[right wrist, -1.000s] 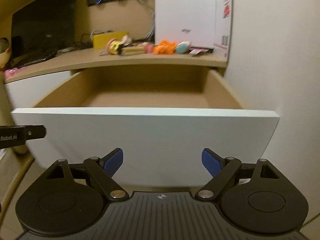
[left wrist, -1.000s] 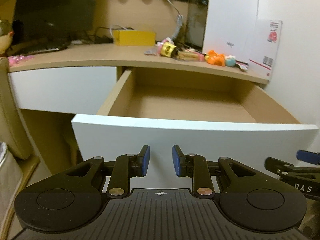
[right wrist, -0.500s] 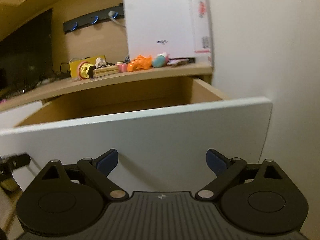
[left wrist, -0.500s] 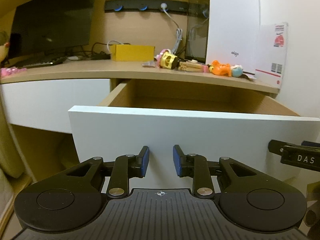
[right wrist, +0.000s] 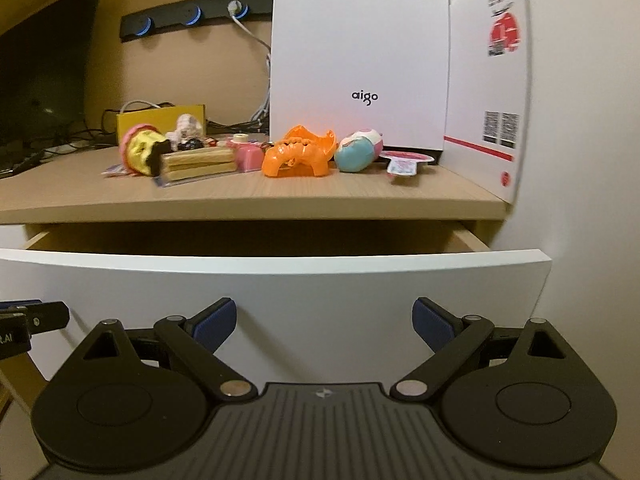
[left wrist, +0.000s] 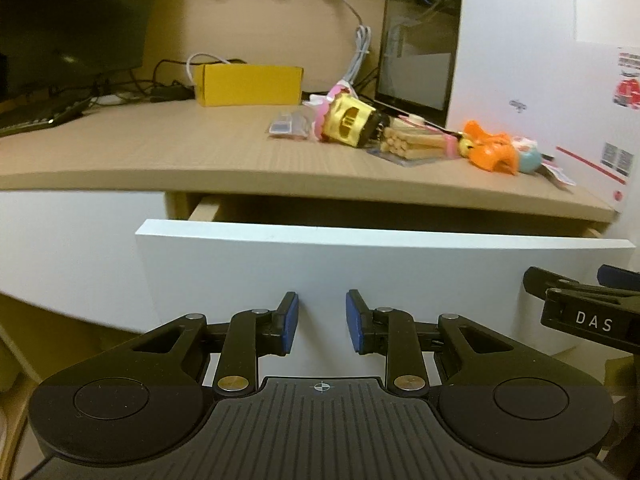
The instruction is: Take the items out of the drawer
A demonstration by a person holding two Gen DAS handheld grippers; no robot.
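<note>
drawer (left wrist: 360, 276) front faces both empty claws.

The left gripper (left wrist: 322, 322) is showing a matte black body with a ribbed centre plate, a small white crosshair mark, two round discs and brass-coloured pivot screws; its fingers are wearing blue pads (left wrist: 291, 322). The right gripper (right wrist: 324, 326) is looking the same: black linkages, silver pins, blue pads (right wrist: 216, 320). White letters "DAS" are showing on its side.
</note>
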